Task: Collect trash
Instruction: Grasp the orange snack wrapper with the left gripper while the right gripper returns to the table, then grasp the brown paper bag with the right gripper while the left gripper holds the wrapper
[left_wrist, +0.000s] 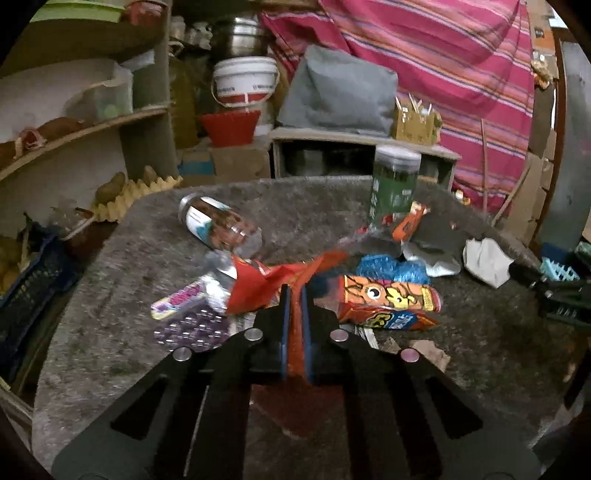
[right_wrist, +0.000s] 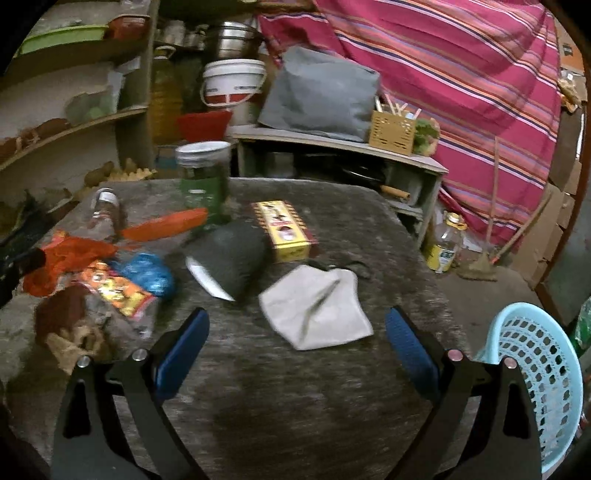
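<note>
A: Left tongs (left_wrist: 294, 295) are pinching the red wrapper (left_wrist: 258, 284), pads pressed together with the red film running between them. That wrapper is lying in the middle of the bench (left_wrist: 122, 266), in the litter pile toward its left side.

B: Right tongs (right_wrist: 295, 332)?

A: They are standing spread wide, nothing between them, hovering over the grey cloth (right_wrist: 314, 314) near the right edge of the bench. The blue basket (right_wrist: 535, 369) is sitting just off that right edge, lower than the top.

B: Risks?

A: The wrapper is touching the clear bottle (left_wrist: 221, 225) and overlapping the orange snack pack (left_wrist: 388, 299) and the blister sheet (left_wrist: 192, 325). Lifting it is probably going to drag or roll those neighbours; the bottle is lying on its side, so it could roll toward the left edge. The grip is also looking thin, only a fold of film, so it may be slipping out on the way across.

B: Anything else?

A: The green jar (left_wrist: 395, 184) is standing upright at the far edge. A wide swing toward the basket could be knocking it over. Both views are blurring, so contact details are hard to tell.
</note>
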